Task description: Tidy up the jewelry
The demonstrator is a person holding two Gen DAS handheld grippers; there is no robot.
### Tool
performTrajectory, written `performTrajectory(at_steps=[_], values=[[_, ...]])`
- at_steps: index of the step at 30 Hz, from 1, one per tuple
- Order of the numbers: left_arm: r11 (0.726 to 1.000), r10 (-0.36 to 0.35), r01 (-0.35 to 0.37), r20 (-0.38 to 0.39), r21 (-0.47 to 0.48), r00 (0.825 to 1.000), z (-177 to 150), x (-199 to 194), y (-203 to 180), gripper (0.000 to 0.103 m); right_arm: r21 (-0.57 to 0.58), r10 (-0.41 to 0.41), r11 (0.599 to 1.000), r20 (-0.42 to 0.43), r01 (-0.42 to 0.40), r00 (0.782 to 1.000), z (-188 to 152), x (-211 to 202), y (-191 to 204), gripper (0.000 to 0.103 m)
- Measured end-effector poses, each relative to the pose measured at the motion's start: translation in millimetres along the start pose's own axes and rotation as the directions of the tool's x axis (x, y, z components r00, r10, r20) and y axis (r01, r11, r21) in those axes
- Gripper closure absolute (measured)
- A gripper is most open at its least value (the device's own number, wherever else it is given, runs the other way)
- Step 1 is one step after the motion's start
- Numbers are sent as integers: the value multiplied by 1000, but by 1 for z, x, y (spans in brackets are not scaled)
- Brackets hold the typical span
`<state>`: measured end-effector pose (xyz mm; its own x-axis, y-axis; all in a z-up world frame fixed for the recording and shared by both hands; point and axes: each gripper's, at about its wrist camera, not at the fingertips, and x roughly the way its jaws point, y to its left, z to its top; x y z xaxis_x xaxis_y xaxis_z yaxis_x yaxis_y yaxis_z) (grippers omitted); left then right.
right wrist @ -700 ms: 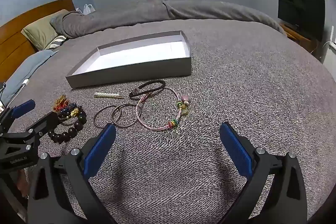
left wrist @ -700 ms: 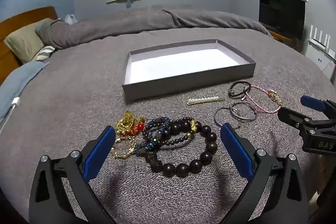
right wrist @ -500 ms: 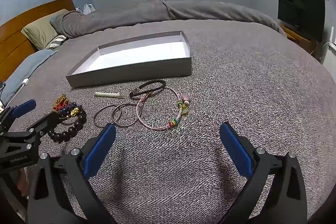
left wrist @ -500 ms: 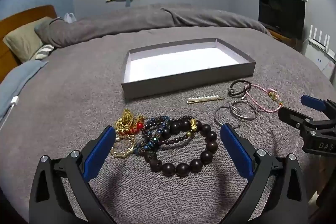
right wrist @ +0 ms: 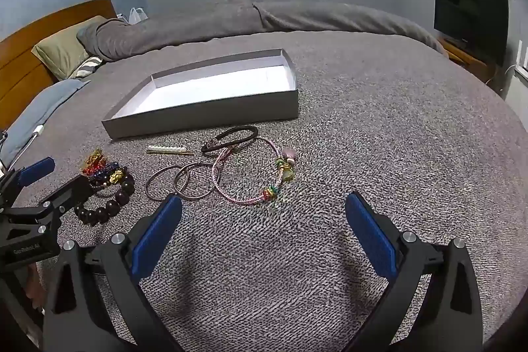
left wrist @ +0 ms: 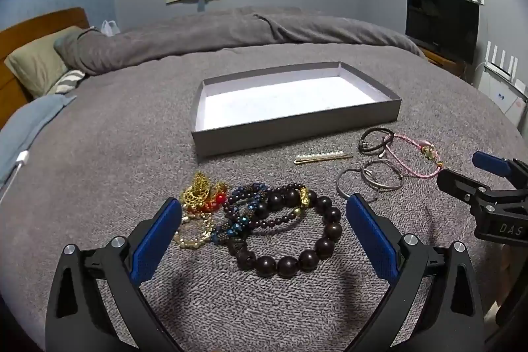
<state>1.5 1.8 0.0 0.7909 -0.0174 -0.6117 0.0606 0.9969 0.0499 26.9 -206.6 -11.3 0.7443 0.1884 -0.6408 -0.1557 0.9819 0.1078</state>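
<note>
On the left of the grey blanket (left wrist: 109, 154), a heap of gold chains (left wrist: 198, 197) lies against a tangle of small beaded bracelets (left wrist: 250, 213) and a big dark bead bracelet (left wrist: 297, 240). The left gripper (left wrist: 264, 220) hovers over this heap, its jaws spread wide and holding nothing. Behind sits an empty grey box (left wrist: 297, 127). Further right lie a pearl hair clip (left wrist: 321, 158), two metal rings (right wrist: 180, 182), a black hair tie (right wrist: 231, 137) and a pink cord bracelet (right wrist: 250, 174). The right gripper (right wrist: 264, 220) hangs over bare blanket beside the cord, also wide open and empty.
</note>
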Motion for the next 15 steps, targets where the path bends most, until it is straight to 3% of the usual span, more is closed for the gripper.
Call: performTrajectory(at_steps=[15], values=[[1000,-5,5,0,-3,1000,0,0,1,4,1,-3,1000,4,3,1000,0,0,0,5]])
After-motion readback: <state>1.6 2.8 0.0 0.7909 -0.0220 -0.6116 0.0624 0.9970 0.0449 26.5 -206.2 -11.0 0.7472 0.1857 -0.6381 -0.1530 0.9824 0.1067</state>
